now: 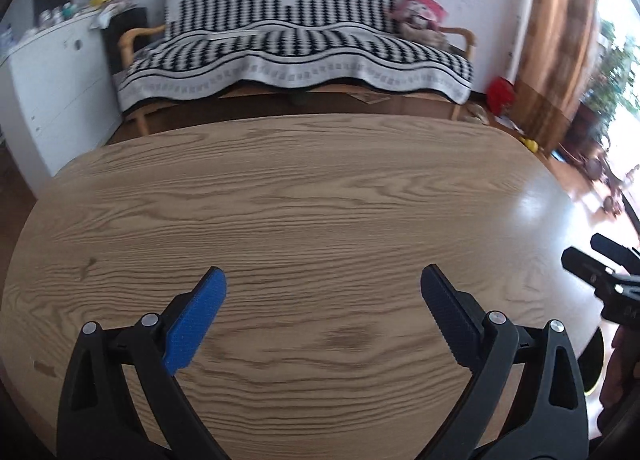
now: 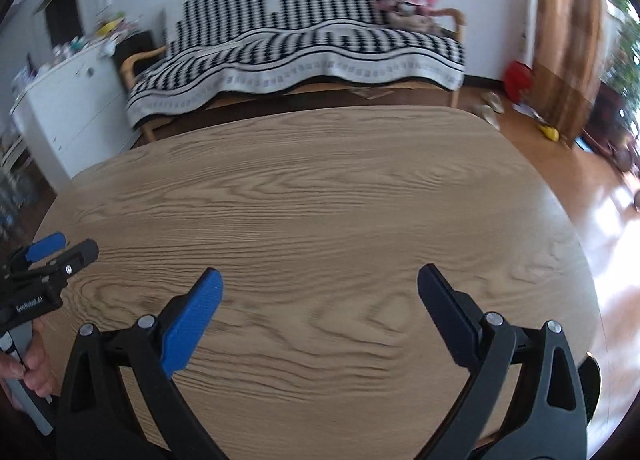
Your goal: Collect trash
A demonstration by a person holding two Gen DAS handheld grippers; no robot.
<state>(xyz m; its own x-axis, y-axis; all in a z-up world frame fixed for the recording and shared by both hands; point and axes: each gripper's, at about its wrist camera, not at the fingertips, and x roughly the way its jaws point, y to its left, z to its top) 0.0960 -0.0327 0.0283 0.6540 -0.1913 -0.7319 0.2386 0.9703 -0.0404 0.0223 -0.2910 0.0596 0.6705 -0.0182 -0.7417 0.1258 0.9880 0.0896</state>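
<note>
Both tongs are spread wide with nothing between their pads: the left tongs (image 1: 323,288) and the right tongs (image 2: 320,286) each hang low over the wooden desk (image 1: 304,195), side by side and pointing the same way, toward the far edge. In the right wrist view the left tongs show at the left border with a hand (image 2: 34,360) gripping the handle.

No trash can be seen on the desk in either view, so I cannot say which way the task's thing lies from the tongs, how its long axis runs, or which hand is nearer. A dark round shape with a yellow-green rim (image 1: 592,364) sits below the desk's right edge, nearer the right tongs; it may be a bin, though that is a guess.

Farther out stand a sofa under a black-and-white throw (image 1: 288,47), a white cabinet (image 1: 52,79) and scattered things on the floor (image 2: 532,131), all well apart from the tongs
</note>
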